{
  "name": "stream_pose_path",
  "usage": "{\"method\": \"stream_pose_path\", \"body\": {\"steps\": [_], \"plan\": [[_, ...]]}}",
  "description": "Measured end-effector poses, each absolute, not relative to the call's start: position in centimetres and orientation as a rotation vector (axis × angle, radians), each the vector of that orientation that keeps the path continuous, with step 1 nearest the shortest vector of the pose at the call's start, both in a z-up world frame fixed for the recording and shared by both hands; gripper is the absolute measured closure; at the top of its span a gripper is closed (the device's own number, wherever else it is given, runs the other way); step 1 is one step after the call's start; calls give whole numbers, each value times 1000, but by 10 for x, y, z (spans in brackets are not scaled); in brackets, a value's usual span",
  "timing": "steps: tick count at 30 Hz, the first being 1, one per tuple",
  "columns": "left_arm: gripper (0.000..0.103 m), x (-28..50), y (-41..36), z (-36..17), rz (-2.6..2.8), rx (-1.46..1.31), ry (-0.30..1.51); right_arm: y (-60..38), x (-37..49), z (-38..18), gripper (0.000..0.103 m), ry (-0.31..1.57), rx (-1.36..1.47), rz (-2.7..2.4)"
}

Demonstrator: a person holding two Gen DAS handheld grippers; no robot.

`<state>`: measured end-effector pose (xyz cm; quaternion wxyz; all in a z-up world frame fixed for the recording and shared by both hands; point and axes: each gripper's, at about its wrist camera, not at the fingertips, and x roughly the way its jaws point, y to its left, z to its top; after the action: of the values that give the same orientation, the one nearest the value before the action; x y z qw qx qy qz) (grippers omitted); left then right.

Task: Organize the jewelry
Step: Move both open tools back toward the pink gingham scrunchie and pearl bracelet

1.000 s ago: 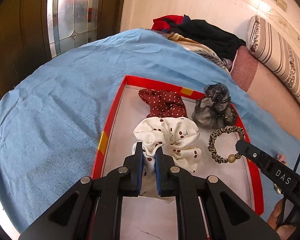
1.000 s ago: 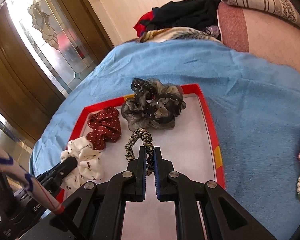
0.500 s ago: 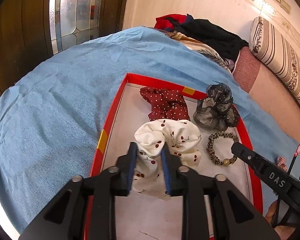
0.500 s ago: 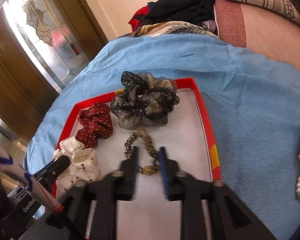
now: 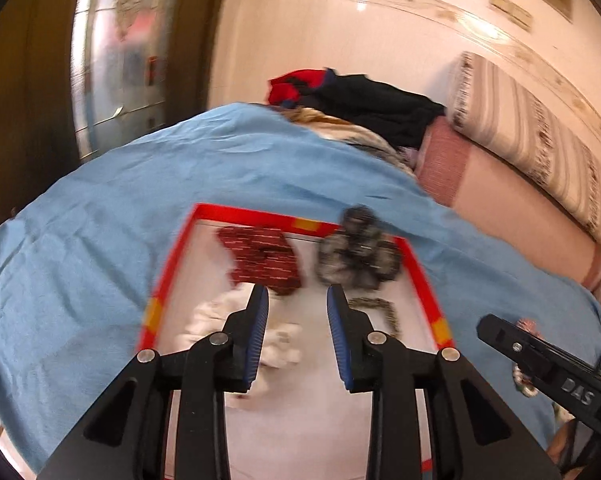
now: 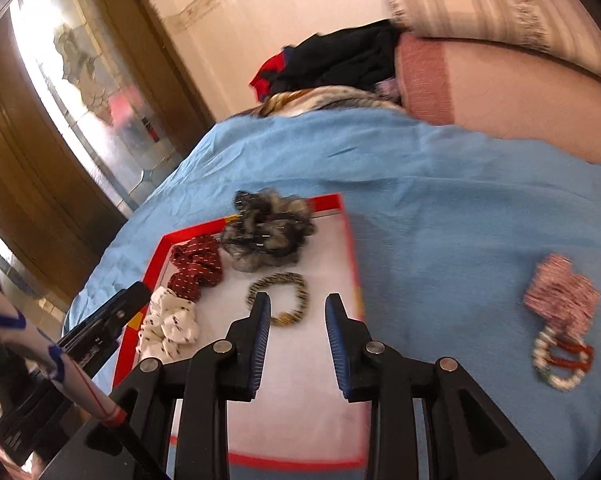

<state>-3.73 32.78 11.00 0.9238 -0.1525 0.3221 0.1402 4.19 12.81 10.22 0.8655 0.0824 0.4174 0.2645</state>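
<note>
On the tray [image 6: 350, 240]: four pieces lay inside its red rim, on a blue blanket [image 6: 440, 208].
Far end of tray: a red scrunchie [image 6: 196, 266] and a grey scrunchie [image 6: 268, 236] sat side by side against the rim.
Left side of tray: a white scrunchie [image 6: 170, 326] lay near the rim.
Middle of tray: a leopard band [image 6: 280, 298] lay flat.
Right of tray: a pink scrunchie [image 6: 560, 294] and a bead bracelet [image 6: 560, 360] lay on the blanket, touching each other, well apart from the rim.
Left gripper [image 5: 296, 300]: jaws apart, holding nothing, above the tray beside the white scrunchie.
Right gripper [image 6: 294, 304]: jaws apart, empty, just short of the leopard band.
Risk, snag: a low sweep toward the outside pieces could catch the band and drag it over the rim.
Risk, tangle: gripping the pink scrunchie might lift the bracelet with it, then drop it.
Risk, blur: both views were smeared, so aim could be off.
</note>
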Motion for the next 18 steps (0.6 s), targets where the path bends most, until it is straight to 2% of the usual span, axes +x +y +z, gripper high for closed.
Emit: {"method": "stream_pose_path", "body": {"steps": [18], "plan": [[74, -35, 165, 87, -69, -174, 759, -105, -26, 107, 72, 787, 242, 263]]}}
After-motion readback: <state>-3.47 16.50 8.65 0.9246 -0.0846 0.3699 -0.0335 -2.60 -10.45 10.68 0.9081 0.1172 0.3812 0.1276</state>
